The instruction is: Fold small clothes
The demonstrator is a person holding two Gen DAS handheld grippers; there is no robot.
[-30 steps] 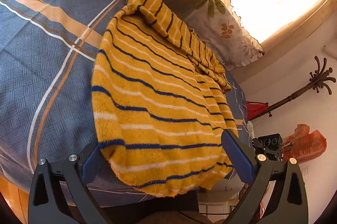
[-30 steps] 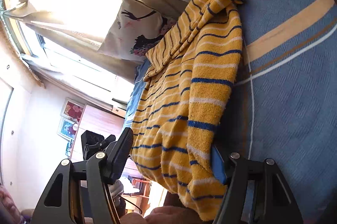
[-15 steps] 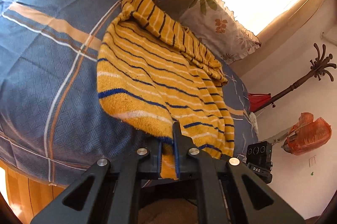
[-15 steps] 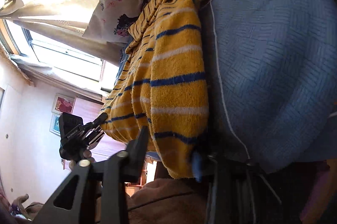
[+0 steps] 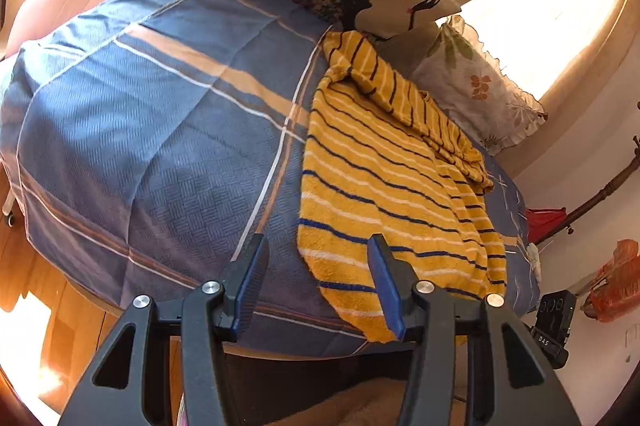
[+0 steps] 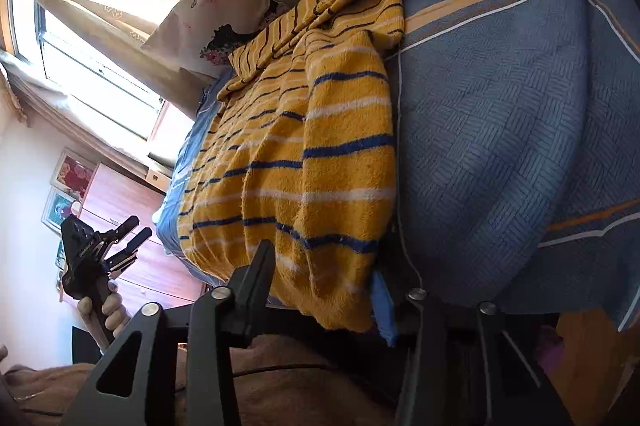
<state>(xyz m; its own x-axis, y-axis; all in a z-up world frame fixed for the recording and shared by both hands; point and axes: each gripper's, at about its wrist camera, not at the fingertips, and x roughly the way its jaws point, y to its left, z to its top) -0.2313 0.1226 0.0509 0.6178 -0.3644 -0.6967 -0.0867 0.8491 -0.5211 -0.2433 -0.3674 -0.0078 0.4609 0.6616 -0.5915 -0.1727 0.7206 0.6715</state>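
Left gripper (image 5: 318, 258) has released the striped sweater (image 5: 384, 182); "DAS" legible on right gripper (image 5: 554, 330).

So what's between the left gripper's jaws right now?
In the left wrist view, only blue bedspread; the yellow striped sweater sits beside the right jaw of the left gripper.

Small mustard-yellow knitted sweater with thin navy and white stripes (image 5: 384, 178), fuzzy in texture. Spread lengthwise on the blue patterned bedcover (image 5: 160, 130), body lying mostly flat. Near hem draped over the bed's front edge, hanging slightly. Far end bunched and rumpled beside the pillows, one sleeve folded back across the upper body in a narrow diagonal band. Seen from the right wrist, same sweater (image 6: 320, 162) lumpy with soft ridges along its length, lower corner drooping off the edge.
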